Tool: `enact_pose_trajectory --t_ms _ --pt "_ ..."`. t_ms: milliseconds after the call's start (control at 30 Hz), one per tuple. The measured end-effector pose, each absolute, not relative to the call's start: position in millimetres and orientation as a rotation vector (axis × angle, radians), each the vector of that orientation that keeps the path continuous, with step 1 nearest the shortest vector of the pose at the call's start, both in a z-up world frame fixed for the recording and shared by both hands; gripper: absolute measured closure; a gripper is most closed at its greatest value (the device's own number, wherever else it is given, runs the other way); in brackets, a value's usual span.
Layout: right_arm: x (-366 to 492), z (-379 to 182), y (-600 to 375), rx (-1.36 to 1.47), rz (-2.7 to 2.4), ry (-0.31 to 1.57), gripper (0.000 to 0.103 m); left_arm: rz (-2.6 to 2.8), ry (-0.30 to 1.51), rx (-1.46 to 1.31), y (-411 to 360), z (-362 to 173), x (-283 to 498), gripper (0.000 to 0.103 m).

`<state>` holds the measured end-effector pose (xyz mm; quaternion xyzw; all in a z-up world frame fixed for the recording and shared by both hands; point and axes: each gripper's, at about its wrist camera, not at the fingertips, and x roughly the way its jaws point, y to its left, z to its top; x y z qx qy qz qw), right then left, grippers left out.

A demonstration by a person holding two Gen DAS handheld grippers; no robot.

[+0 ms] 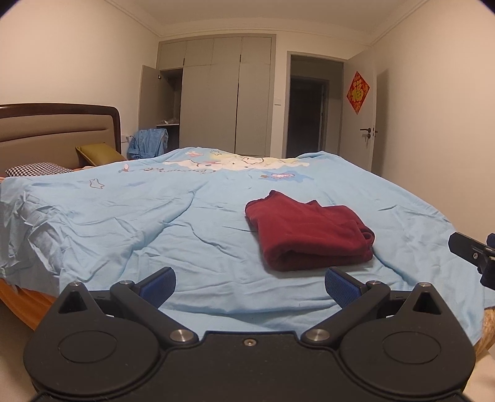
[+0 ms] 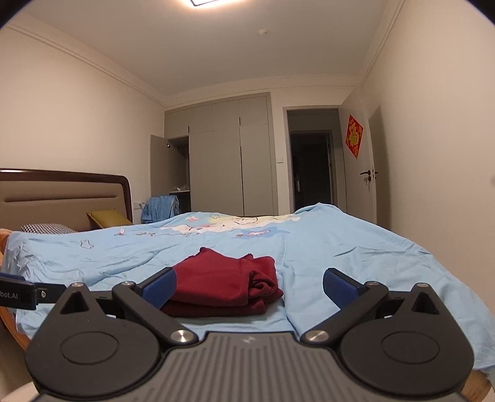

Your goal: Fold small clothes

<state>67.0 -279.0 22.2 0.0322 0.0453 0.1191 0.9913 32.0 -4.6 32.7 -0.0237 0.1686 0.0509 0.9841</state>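
Dark red garment [image 1: 309,232] lies folded on the blue bedspread [image 1: 154,222], near the bed's front edge. Left gripper [image 1: 250,286] and right gripper [image 2: 250,286] hover spread wide, empty; folding appears complete.

Bedroom with a bed, wardrobe and open doorway

A ceiling light [image 2: 213,1] is glowing over white walls; a grey wardrobe [image 1: 213,92] is standing at the far end with one door hanging open, a dark doorway [image 1: 309,105] beside it, and a brown padded headboard [image 1: 58,133] is rising behind the blue bedcover [image 1: 123,222].
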Motion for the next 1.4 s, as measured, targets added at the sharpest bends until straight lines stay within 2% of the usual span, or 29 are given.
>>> enact_pose_trajectory --t_ms 1400 --pt "65.1 21.6 -273.6 0.07 0.231 0.099 0.0 0.114 0.347 -0.052 -2.2 30.3 25.3 0.001"
